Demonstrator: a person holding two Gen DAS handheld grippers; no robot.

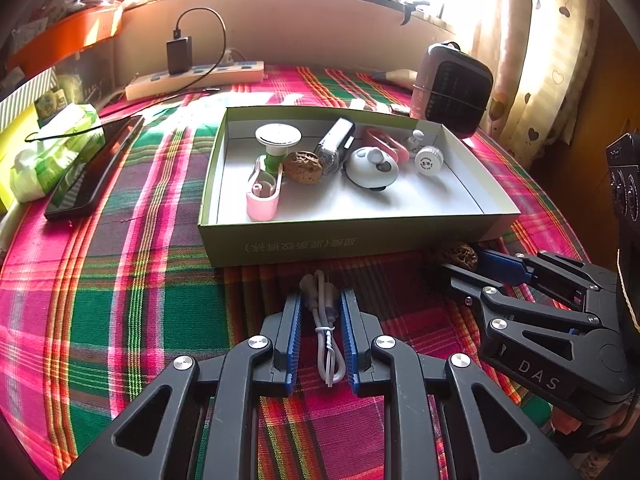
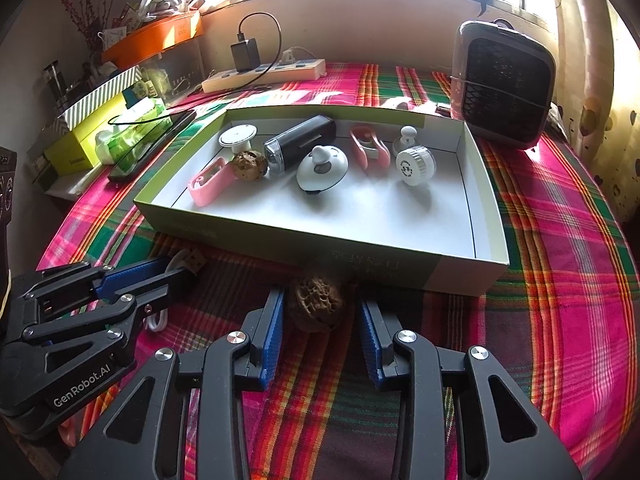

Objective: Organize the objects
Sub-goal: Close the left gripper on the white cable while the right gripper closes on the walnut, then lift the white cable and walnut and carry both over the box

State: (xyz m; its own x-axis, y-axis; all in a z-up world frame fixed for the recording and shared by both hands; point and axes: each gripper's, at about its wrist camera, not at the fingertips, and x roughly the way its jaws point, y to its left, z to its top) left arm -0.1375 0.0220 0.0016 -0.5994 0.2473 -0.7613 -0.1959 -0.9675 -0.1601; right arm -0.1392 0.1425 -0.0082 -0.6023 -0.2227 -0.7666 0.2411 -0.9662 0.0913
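While your left gripper (image 1: 320,332) pinches the white cable (image 1: 325,320) near the worktop's front edge, centre your part-spread right gripper (image 2: 320,332) on the walnut (image 2: 316,308) beside the box (image 2: 280,240) before squeezing.

Coiled white cable (image 1: 325,320) and wrinkled walnut (image 2: 316,307) lie before box (image 2: 460,276).

Woven plaid cloth (image 1: 120,300), matt. Cardboard box (image 1: 352,236), smooth. Walnut (image 2: 316,308), rough, wrinkled. Cable (image 1: 326,336), smooth plastic. Phone (image 1: 88,176), glossy.
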